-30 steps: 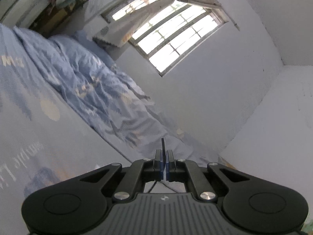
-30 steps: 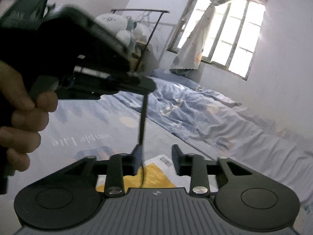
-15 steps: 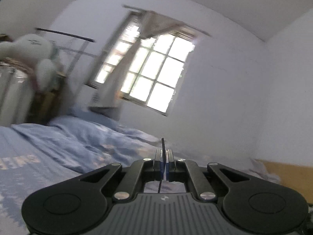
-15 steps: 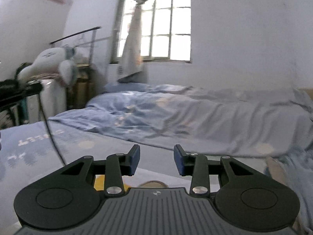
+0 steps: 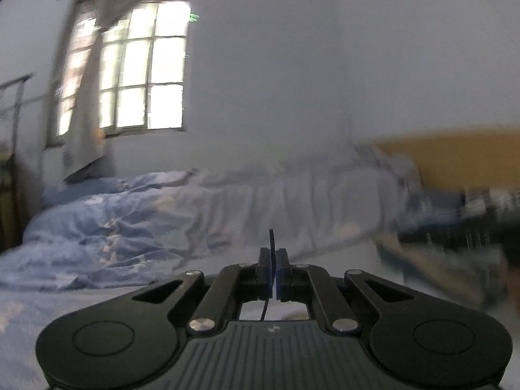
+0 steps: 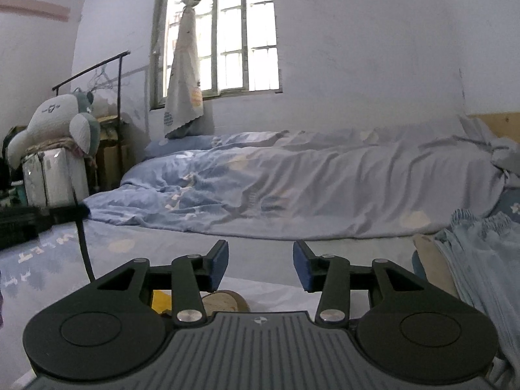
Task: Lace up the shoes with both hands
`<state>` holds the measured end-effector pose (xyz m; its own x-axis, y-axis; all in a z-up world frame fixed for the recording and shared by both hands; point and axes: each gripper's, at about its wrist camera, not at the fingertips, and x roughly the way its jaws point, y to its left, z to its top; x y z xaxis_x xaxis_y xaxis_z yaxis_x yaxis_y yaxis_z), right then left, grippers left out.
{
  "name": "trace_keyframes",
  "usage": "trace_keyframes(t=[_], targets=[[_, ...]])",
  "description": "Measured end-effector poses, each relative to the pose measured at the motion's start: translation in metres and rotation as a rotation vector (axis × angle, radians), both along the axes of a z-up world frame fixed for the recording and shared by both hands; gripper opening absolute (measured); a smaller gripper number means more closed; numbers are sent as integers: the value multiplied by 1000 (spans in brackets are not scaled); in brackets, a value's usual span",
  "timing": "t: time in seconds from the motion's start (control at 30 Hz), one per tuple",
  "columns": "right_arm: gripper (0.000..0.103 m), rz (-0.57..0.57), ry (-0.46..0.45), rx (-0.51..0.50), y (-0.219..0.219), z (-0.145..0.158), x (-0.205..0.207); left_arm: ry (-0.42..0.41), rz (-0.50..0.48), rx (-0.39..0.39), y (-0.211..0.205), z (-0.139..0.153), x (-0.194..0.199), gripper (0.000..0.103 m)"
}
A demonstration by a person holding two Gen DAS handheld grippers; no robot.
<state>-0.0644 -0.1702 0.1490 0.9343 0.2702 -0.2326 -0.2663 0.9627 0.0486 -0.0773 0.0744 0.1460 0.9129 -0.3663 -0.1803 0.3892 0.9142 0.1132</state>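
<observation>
- Left gripper (image 5: 272,269): blue pads pressed together, pinching the thin black shoelace (image 5: 271,242). A short tip stands up past the pads, and the rest drops below them, out of the left wrist view.
- Right gripper (image 6: 260,265): jaws have just been opening and stand spread, with nothing between them.
- In the right wrist view the lace hangs from the left gripper at the far left edge, well apart from the right jaws.
- The shoe cannot be identified. A tan rounded object (image 6: 224,300) beneath the right gripper may belong to it; this cannot be told.
- Risk: the tip beyond the left pads is short, so a tug could pull it free.
- Risk: the left view is blurred, making aim at an eyelet unreliable.
- Risk: slack lace may drag across the pale blue patterned bedsheet (image 6: 48,260) and snag.
- Risk: with neither view showing an eyelet, the open right gripper may close on nothing.
</observation>
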Motion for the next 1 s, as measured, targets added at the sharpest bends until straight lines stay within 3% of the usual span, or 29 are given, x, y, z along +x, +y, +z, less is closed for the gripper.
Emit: trace_keyframes(t=[0.07, 0.2, 0.6, 0.77, 1.0], targets=[[45, -12, 6, 12, -8, 0, 1, 34, -44, 83, -17, -9, 2, 0], [55, -44, 29, 47, -23, 1, 5, 72, -117, 226, -41, -26, 5, 0], [55, -58, 85, 123, -55, -3, 13, 232, -214, 542, -83, -49, 24, 0], [56, -60, 87, 155, -62, 0, 13, 255, -216, 598, -90, -52, 23, 0], [56, -56, 94, 165, -62, 2, 13, 246, -216, 589, -93, -52, 24, 0]])
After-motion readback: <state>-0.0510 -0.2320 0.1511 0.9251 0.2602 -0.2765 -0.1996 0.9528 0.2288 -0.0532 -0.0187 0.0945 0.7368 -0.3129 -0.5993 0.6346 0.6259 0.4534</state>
